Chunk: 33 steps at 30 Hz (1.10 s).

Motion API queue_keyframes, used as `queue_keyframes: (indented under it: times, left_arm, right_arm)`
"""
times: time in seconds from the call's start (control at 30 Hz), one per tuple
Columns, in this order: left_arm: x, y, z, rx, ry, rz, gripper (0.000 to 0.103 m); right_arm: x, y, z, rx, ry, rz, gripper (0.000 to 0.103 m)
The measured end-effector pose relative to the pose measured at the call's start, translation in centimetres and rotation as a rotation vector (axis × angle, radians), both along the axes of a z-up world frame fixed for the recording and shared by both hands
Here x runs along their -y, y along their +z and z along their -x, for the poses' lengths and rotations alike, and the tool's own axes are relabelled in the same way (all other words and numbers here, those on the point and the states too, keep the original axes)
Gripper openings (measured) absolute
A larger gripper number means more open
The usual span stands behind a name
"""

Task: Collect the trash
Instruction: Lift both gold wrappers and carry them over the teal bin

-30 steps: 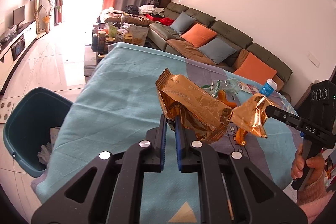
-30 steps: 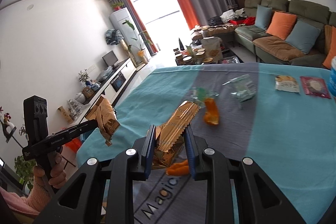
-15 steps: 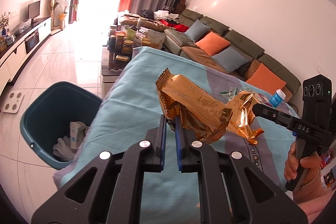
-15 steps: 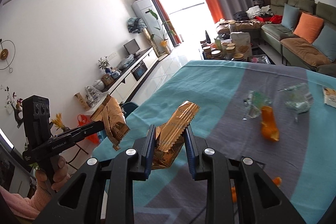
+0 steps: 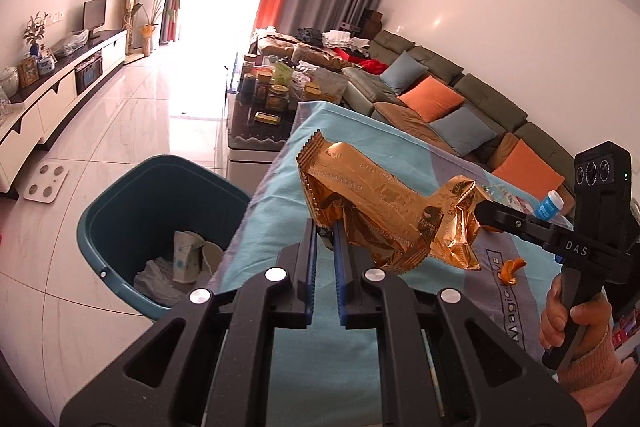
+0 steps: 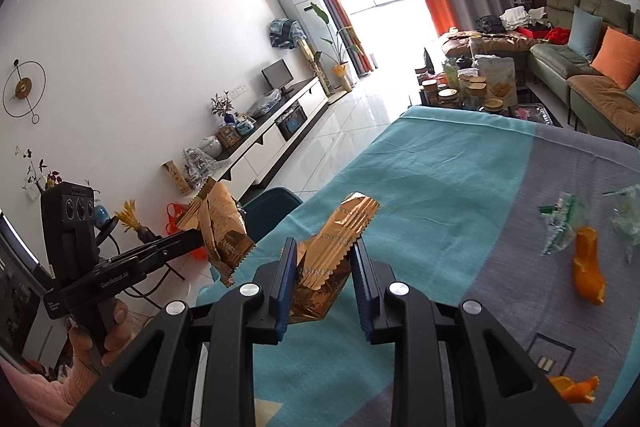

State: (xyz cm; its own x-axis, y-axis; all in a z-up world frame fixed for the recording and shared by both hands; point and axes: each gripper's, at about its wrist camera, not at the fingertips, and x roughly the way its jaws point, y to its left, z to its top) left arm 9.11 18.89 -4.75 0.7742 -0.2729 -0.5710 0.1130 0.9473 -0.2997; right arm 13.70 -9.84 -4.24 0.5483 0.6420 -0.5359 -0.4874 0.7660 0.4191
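Observation:
My left gripper (image 5: 325, 227) is shut on a crumpled gold wrapper (image 5: 360, 187) and holds it above the table's left edge. My right gripper (image 6: 323, 251) is shut on a second gold wrapper (image 6: 336, 247), and also shows in the left wrist view (image 5: 480, 213) close beside the first. The left gripper (image 6: 200, 239) with its wrapper (image 6: 222, 223) shows in the right wrist view. A teal bin (image 5: 132, 195) with paper trash stands on the floor left of the table.
The table has a teal and grey cloth (image 6: 440, 187). On it lie orange peel (image 6: 586, 267), clear plastic wrappers (image 6: 560, 223) and a small white bottle (image 5: 551, 205). A sofa (image 5: 440, 99) stands behind, a coffee table with jars (image 5: 264, 95) beyond, a TV cabinet (image 5: 60, 75) at left.
Both grippers have swung left toward the table's edge with their wrappers. The bin has come closer and more into the left wrist view.

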Motion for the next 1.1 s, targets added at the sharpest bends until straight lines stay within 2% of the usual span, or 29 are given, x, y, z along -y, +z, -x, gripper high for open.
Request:
queue_keyframes:
  times: [0.37,1.1]
  left_arm:
    - [-3.9,0.0,0.5,-0.002,0.111,-0.009,0.009]
    - [-10.7,-1.5,0.2,-0.056,0.262,-0.030,0.009]
  right_arm:
    - [-3.9,0.1,-2.0,-0.002,0.081,0.011,0.025]
    - [-11.4,-0.5,-4.6,-0.023,0.179,0.064,0.025]
